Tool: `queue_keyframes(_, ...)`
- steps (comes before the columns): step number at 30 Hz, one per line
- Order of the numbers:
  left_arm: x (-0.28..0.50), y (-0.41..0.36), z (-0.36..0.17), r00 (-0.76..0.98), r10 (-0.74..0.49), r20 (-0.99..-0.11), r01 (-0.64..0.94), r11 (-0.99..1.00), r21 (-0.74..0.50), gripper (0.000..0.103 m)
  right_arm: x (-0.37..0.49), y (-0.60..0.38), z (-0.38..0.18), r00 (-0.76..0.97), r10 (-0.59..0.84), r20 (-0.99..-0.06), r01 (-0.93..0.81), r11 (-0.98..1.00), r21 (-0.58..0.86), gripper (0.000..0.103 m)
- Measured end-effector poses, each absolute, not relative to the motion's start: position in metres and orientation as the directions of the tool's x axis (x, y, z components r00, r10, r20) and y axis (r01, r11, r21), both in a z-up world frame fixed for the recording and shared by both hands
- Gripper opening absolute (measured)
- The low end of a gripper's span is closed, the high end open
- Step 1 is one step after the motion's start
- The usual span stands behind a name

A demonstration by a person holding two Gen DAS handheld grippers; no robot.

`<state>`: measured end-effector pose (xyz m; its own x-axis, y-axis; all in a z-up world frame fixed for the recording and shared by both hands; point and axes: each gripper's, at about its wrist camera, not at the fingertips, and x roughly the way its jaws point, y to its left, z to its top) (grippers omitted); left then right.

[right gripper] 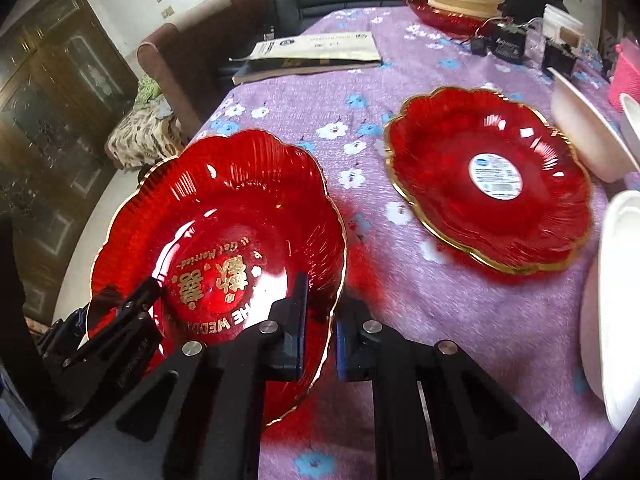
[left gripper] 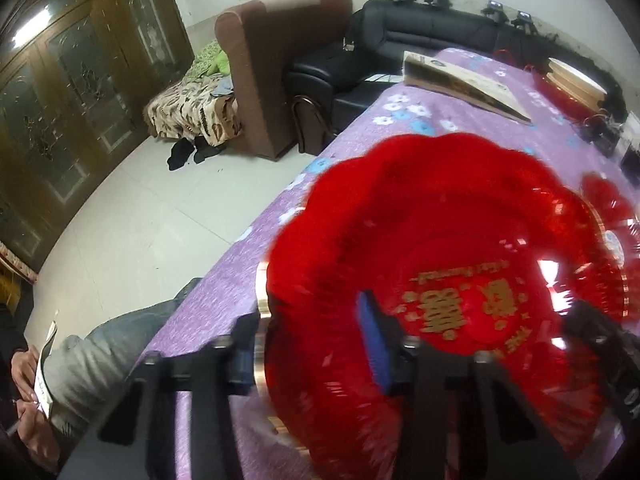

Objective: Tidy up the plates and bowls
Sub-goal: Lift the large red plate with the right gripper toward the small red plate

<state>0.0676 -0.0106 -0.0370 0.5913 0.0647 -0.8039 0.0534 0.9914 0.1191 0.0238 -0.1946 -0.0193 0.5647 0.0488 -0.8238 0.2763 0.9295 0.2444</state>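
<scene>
- Left wrist view: the left claw (left gripper: 316,354) is clamped on the rim of the red wedding plate (left gripper: 448,280), one pad inside the dish and one outside at lower centre of the frame. The plate fills the lower right, blurred, tilted over the purple-clothed bench (left gripper: 360,128).
- Left wrist view: nothing lies in the plate; only gold lettering shows on its base. A flat booklet (left gripper: 468,80) rests on the bench in the upper right.
- Right wrist view: the right claw (right gripper: 318,334) pinches the same plate's (right gripper: 224,240) near rim at lower centre, its fingers closed across the gilt edge. The other claw grips the opposite rim at lower left.
- Right wrist view: a second red plate (right gripper: 490,178), empty but for a round sticker, sits at centre right, well apart. White bowls (right gripper: 592,136) crowd the right edge; more white bowls stacked in a red dish (right gripper: 460,4) stand at top.
- Judgement: the step looks like carrying the wedding plate to nest on the second one. Keep both grips level and move together, and lower it centred so the scalloped rims line up.
</scene>
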Motion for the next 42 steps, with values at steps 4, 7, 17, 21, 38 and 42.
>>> queue_keyframes(4, 0.044, 0.001, -0.028, 0.583, -0.014, -0.812, 0.085, 0.995, 0.044, 0.027, -0.001, -0.201, -0.01, 0.588, 0.077, -0.805, 0.263, 0.923, 0.281, 0.009)
queue_keyframes(7, 0.012, 0.007, -0.017, 0.611, 0.015, -0.791, 0.099, 0.99, 0.096, 0.027, -0.028, -0.193, -0.004, 0.592, 0.1, -0.799, 0.234, 0.928, 0.29, 0.01)
queue_keyframes(17, -0.019, 0.033, -0.025, 0.586, 0.164, -0.793, -0.011, 0.981, 0.195, 0.058, -0.053, -0.157, -0.026, 0.51, 0.206, -0.835, 0.146, 0.936, 0.32, 0.013)
queue_keyframes(21, -0.042, 0.036, -0.003, 0.657, 0.164, -0.736, -0.054, 0.984, 0.171, 0.07, -0.063, -0.173, -0.011, 0.516, 0.166, -0.841, 0.124, 0.956, 0.265, 0.035)
queue_keyframes(38, -0.031, -0.076, 0.098, 0.691, -0.177, -0.701, 0.231, 0.973, -0.017, 0.08, -0.063, -0.31, -0.017, 0.606, 0.233, -0.76, 0.341, 0.788, 0.513, 0.046)
queue_keyframes(42, 0.028, -0.139, 0.078, 0.568, -0.212, -0.796, 0.305, 0.952, -0.035, 0.08, -0.065, -0.364, -0.026, 0.601, 0.154, -0.785, 0.479, 0.716, 0.507, 0.046)
